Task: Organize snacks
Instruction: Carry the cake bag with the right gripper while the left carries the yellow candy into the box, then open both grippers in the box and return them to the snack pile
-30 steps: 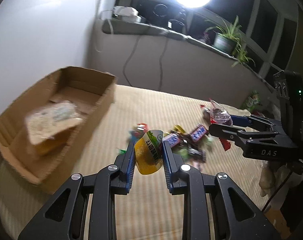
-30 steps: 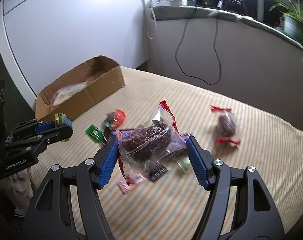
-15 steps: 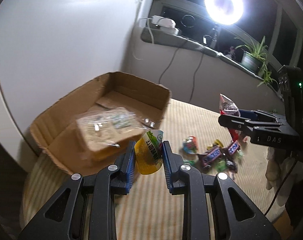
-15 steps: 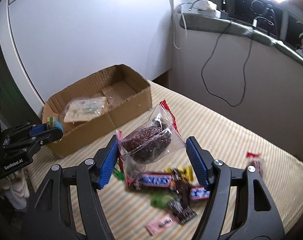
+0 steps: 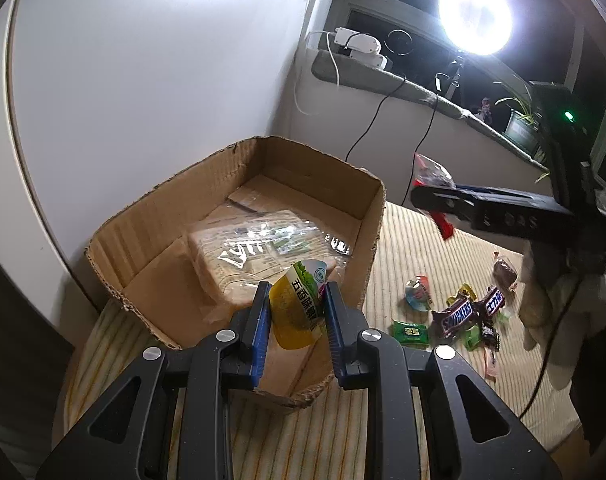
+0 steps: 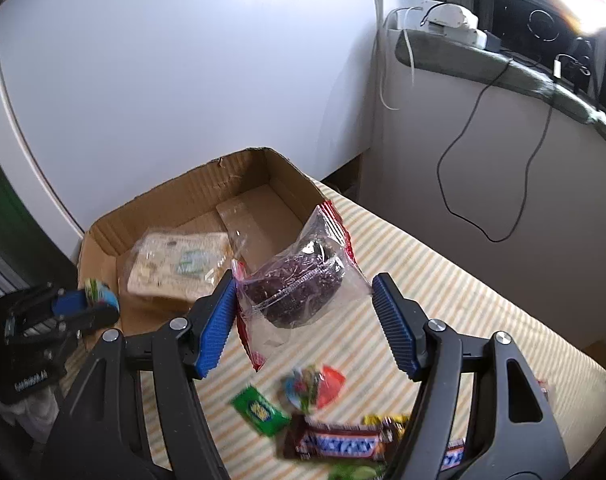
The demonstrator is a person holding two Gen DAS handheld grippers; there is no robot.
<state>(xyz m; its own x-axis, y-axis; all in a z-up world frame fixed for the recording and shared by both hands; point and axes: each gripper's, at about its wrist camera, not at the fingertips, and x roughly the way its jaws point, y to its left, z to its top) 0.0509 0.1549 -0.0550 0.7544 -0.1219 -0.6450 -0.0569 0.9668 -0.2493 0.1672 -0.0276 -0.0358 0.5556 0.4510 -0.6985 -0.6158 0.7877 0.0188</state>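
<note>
My left gripper [image 5: 296,295] is shut on a small yellow-green snack packet [image 5: 297,309] and hangs over the near corner of an open cardboard box [image 5: 373,240]. A clear-wrapped pack of biscuits [image 5: 247,252] lies inside the box. My right gripper [image 6: 305,288] is shut on a clear bag with a dark chocolate cake [image 6: 299,280] in it, just right of the box [image 6: 103,240]. In the left wrist view the right gripper [image 5: 435,200] shows at the right with the bag's red edge. In the right wrist view the left gripper [image 6: 103,304] shows at the left.
Loose snacks lie on the striped bed: a Snickers bar [image 5: 457,316], a green sweet [image 5: 410,332], a round colourful packet [image 5: 418,298], another wrapped cake [image 5: 505,274]. A white wall stands behind the box. A ledge with cables and a bright lamp [image 5: 475,20] runs at the back.
Both grippers have swung left from the snack pile toward the box, each keeping its snack. The box now fills the middle of both views.
</note>
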